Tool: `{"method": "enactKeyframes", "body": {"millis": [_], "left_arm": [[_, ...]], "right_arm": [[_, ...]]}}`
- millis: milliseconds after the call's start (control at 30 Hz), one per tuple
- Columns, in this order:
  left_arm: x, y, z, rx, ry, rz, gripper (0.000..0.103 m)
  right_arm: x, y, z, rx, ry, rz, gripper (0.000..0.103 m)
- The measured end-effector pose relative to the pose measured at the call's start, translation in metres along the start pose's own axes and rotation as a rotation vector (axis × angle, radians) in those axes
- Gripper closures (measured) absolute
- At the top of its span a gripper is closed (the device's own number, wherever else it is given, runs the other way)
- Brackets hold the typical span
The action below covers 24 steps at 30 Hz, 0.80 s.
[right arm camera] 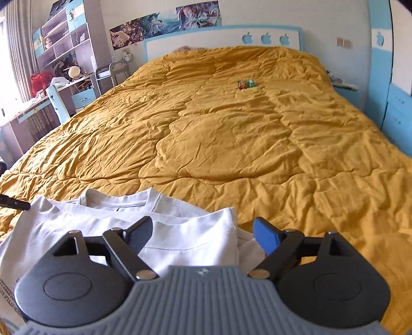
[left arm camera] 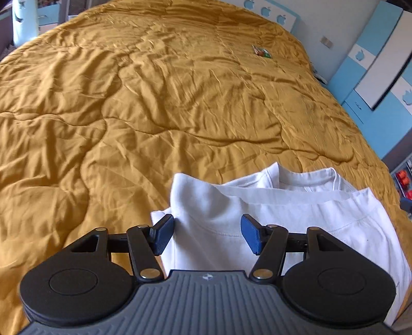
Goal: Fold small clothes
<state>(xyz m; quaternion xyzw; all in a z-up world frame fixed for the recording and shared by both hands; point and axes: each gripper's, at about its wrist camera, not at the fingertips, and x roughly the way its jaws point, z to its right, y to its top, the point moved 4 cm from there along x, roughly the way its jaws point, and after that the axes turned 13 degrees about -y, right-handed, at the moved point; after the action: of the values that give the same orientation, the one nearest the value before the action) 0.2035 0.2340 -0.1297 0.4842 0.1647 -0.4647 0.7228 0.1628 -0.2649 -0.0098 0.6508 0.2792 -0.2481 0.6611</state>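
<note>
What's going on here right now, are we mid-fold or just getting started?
A person holds a gripper in each hand over a white T-shirt lying partly folded on the mustard quilt. The left gripper and the right gripper both hover at the shirt's near edge with jaws open, gripping nothing. The shirt's lower part is doubled up toward the collar. A small colourful wrapper sits far up the bed.

A home bedroom, likely a child's: a wide bed [right arm camera: 231,134] under a mustard quilt, its white headboard [right arm camera: 221,38] at 12 o'clock cut with blue apples, cartoon posters [right arm camera: 164,23] above, and cluttered shelves [right arm camera: 61,33] and desk [right arm camera: 38,103] at 10 o'clock.
</note>
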Motion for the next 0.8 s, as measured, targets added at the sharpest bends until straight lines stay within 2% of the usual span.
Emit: {"method": "enactKeyframes", "body": {"millis": [100,167,200,233,267,300,333,367,500,633,700,800], "left_arm": [[0.022,-0.001,-0.007,0.024,0.027,-0.005,0.032],[0.03,0.002,-0.008,0.02,0.003,-0.008,0.032],[0.033,0.003,-0.009,0.011,0.004,0.002,0.033],[0.035,0.004,-0.01,0.007,0.004,0.011,0.04],[0.035,0.005,-0.011,-0.003,0.016,0.036,0.061],[0.034,0.007,-0.013,-0.017,0.042,0.059,0.093],[0.034,0.007,-0.016,-0.036,0.051,0.067,0.093],[0.033,0.008,-0.018,-0.054,0.034,0.076,0.094],[0.015,0.01,-0.015,0.001,0.003,0.171,0.094],[-0.004,0.02,-0.021,-0.09,-0.057,0.305,0.094],[-0.003,0.027,-0.026,-0.15,-0.02,0.355,0.094],[0.019,0.029,-0.039,-0.223,0.075,0.352,0.094]], "right_arm": [[0.04,0.001,0.004,0.001,0.041,-0.019,0.022],[0.065,-0.001,-0.001,-0.062,0.051,-0.046,0.024],[0.073,-0.002,-0.004,-0.095,0.051,-0.057,0.028],[0.082,-0.004,-0.008,-0.133,0.043,-0.066,0.046],[0.088,-0.005,-0.01,-0.156,0.028,-0.066,0.062],[0.091,-0.005,-0.011,-0.162,0.006,-0.055,0.09],[0.093,-0.005,-0.01,-0.158,-0.012,-0.027,0.096],[0.091,-0.004,-0.008,-0.149,-0.011,0.009,0.097],[0.073,0.002,0.001,-0.074,-0.015,0.137,0.099],[0.065,0.015,0.005,-0.045,-0.04,0.217,0.1],[0.067,0.023,0.005,-0.021,-0.059,0.248,0.1],[0.083,0.029,0.001,0.007,-0.091,0.238,0.101]]}}
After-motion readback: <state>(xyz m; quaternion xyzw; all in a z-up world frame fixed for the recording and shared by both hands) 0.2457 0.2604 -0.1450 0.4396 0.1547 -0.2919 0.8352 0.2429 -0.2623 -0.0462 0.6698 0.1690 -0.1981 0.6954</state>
